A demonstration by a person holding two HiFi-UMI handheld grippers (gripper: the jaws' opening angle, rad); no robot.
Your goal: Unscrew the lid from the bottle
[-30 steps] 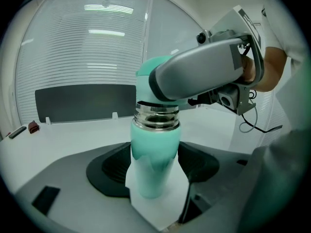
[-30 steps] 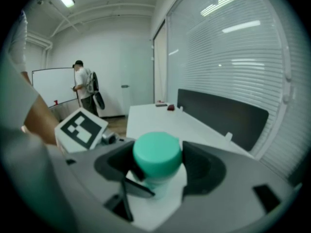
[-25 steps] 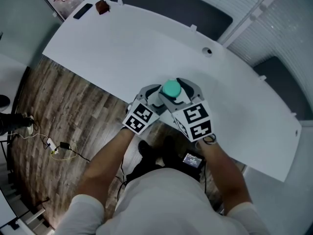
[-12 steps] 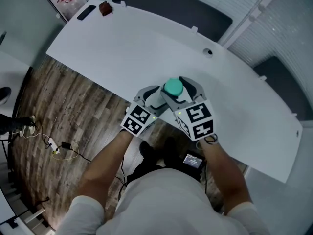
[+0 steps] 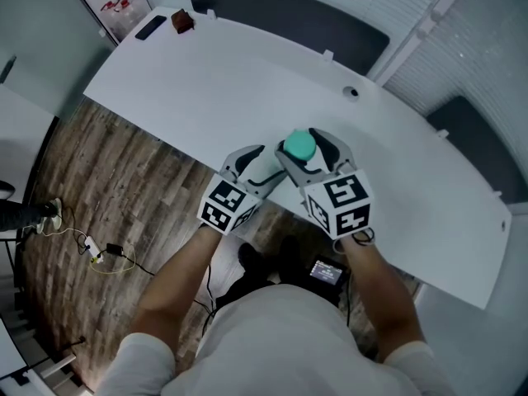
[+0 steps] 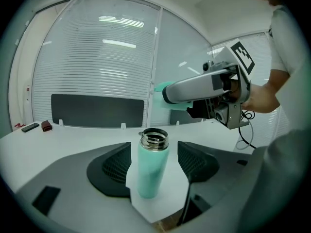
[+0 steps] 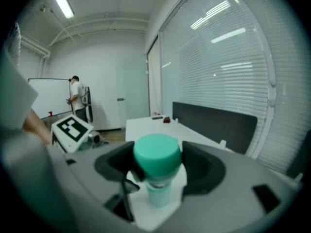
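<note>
A teal bottle [image 6: 148,171] stands upright near the white table's [image 5: 206,81] front edge, its steel mouth [image 6: 154,139] uncovered. My left gripper [image 6: 153,149] straddles it, open, with a thin gap on each side. My right gripper [image 7: 156,154] is shut on the teal lid [image 7: 156,155] and holds it a little above the bottle neck. In the head view the lid [image 5: 299,145] hides the bottle, the right gripper [image 5: 304,148] surrounds the lid, and the left gripper [image 5: 257,167] is just to its left. The left gripper view shows the right gripper [image 6: 204,89] carrying the lid [image 6: 163,88] overhead.
A black bar [image 5: 151,27] and a small red-brown object [image 5: 182,21] lie at the table's far left corner. There is a cable hole [image 5: 352,92] at the back. A dark panel [image 5: 289,15] runs behind the table. Cables [image 5: 99,254] lie on the wood floor. A person [image 7: 77,98] stands by a distant whiteboard.
The left gripper has drawn back to the left, away from the bottle. The right gripper still holds the lid and has shifted slightly right and away.
</note>
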